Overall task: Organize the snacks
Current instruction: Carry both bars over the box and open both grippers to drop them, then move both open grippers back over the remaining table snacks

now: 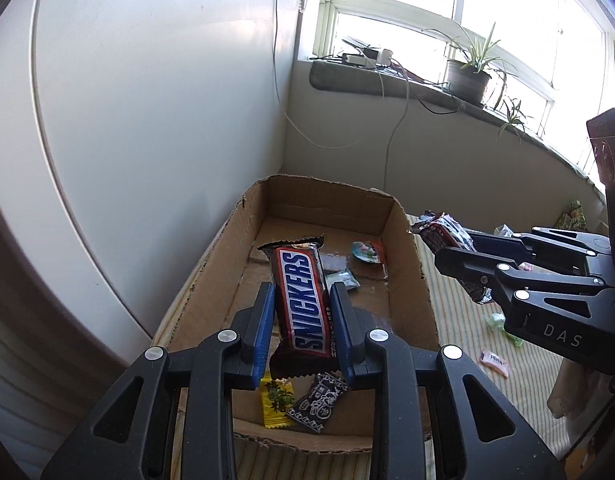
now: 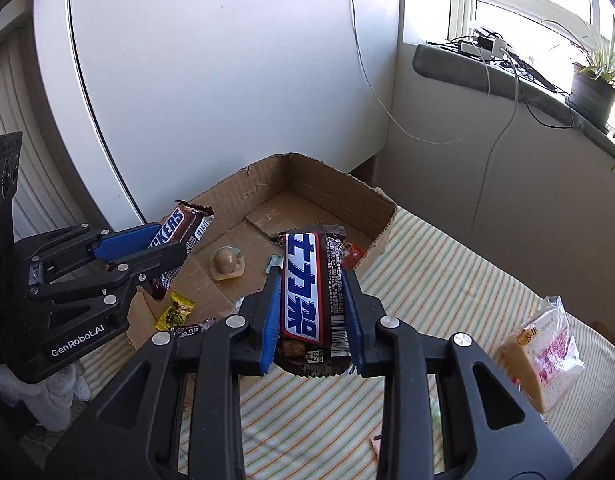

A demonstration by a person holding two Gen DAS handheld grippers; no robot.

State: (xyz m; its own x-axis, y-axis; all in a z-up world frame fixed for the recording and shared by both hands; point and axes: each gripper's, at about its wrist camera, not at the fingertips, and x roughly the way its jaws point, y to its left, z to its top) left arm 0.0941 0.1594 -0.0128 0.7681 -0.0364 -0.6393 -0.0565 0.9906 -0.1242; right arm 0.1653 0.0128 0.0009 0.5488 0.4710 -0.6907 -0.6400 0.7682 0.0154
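My left gripper (image 1: 301,300) is shut on a Snickers bar (image 1: 303,304) and holds it above the open cardboard box (image 1: 211,280). It also shows in the right wrist view (image 2: 163,248) with its bar (image 2: 179,232). My right gripper (image 2: 311,280) is shut on a second Snickers bar (image 2: 307,292) with Chinese lettering, held over the box's right wall. It also shows in the left wrist view (image 1: 459,256) with its bar (image 1: 443,232). The box (image 2: 331,188) holds several small sweets, among them a yellow packet (image 1: 275,400) and a black packet (image 1: 319,404).
The box stands on a striped cloth (image 2: 447,280) against a white appliance (image 1: 147,120). A bagged bread (image 2: 543,352) lies at the right. Loose sweets (image 1: 495,362) lie on the cloth. A windowsill with a potted plant (image 1: 467,76) and cables is behind.
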